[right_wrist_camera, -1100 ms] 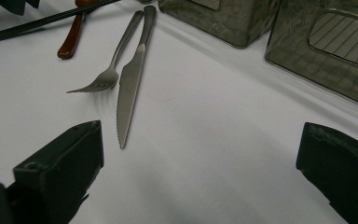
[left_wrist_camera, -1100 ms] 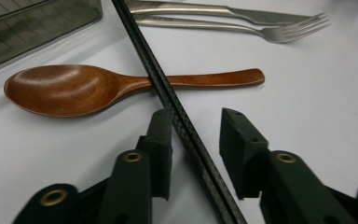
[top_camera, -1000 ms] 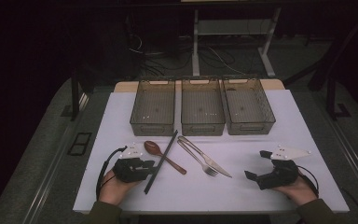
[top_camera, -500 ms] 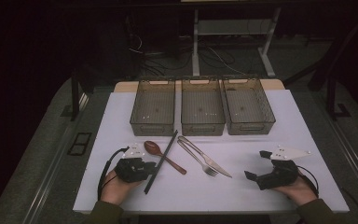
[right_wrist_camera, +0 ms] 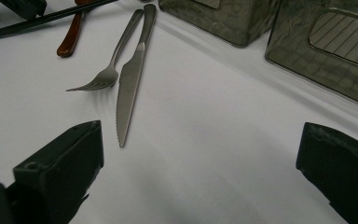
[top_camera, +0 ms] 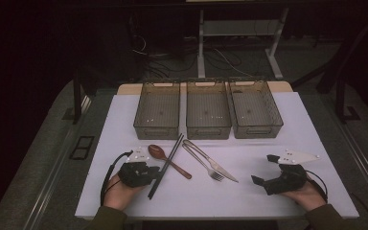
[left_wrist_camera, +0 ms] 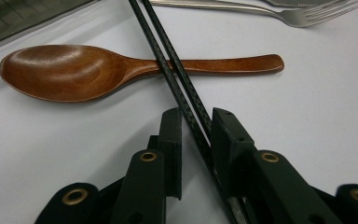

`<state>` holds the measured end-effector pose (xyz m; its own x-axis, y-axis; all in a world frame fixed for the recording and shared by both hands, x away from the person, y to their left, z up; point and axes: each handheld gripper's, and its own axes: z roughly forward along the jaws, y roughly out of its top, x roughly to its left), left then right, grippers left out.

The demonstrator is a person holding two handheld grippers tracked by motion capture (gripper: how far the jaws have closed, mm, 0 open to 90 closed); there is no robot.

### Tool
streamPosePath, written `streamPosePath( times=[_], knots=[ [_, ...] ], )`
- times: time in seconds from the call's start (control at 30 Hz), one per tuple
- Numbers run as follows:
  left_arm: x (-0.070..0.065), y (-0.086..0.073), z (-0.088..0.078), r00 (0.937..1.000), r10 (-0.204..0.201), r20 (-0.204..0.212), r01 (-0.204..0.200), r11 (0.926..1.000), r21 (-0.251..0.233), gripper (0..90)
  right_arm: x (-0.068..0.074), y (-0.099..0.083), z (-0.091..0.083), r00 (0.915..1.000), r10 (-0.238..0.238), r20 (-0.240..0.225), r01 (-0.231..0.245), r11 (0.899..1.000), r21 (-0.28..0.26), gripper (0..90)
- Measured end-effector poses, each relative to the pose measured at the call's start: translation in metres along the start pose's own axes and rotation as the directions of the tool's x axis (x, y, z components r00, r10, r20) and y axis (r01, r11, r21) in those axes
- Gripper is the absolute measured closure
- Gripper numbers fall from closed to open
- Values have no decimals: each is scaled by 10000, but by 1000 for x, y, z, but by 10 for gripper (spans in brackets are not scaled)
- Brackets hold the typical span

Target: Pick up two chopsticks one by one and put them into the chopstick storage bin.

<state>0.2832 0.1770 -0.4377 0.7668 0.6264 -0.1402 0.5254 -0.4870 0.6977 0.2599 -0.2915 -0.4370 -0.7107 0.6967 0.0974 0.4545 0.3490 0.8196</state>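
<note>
A pair of black chopsticks lies slantwise on the white table, crossing the handle of a brown wooden spoon. My left gripper sits low at their near end. In the left gripper view the chopsticks run between the two jaws of my left gripper, which are closed onto them, with the spoon lying just beyond. A steel fork and knife lie side by side in the middle. My right gripper rests at the right, open wide with nothing in it.
Three clear plastic bins stand in a row at the back: left, middle, right. In the right gripper view the knife and fork lie ahead, with two bins at the upper right.
</note>
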Motion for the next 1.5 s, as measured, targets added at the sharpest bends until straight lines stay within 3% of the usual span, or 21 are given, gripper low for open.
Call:
streamPosePath(
  times=[0.1, 0.4, 0.57, 0.73, 1.0, 1.07, 1.3, 1.5],
  knots=[
    [-1, 0, 0, 9999, -88, -124, 89, 10000, 18, 722, 0, 0, 0, 10000, -14, 8, 14, 10000, 6, 2],
    [0, 1, 1, 9993, 178, -342, -172, 9997, 191, 720, 0, 0, 0, 10000, -25, 6, 25, 10000, 6, 2],
    [-1, 3, 6, 9977, 411, -533, -383, 9979, 532, 720, 0, 0, 0, 10000, -22, 13, 22, 10000, 12, 2],
    [0, 4, 9, 9967, 414, -695, -372, 9975, 596, 722, 0, 0, 1, 10000, -11, 5, 11, 10000, 4, 2],
    [-3, 6, 12, 9943, 39, -1061, 13, 9988, 486, 758, 0, 0, 1, 10000, -23, 5, 23, 10000, 7, 2],
    [-2, 6, 13, 9944, 105, -1052, -54, 9988, 485, 773, 1, 0, 1, 10000, -11, -1, 11, 10000, 19, 2],
    [-3, 6, 14, 9926, -248, -1187, 291, 9990, 347, 794, 0, 0, 1, 10000, -11, -3, 11, 10000, 26, 2],
    [-2, 7, 13, 9884, -586, -1399, 629, 9977, 261, 817, 0, 0, 1, 10000, -12, -6, 12, 10000, 26, 1]
  ],
)
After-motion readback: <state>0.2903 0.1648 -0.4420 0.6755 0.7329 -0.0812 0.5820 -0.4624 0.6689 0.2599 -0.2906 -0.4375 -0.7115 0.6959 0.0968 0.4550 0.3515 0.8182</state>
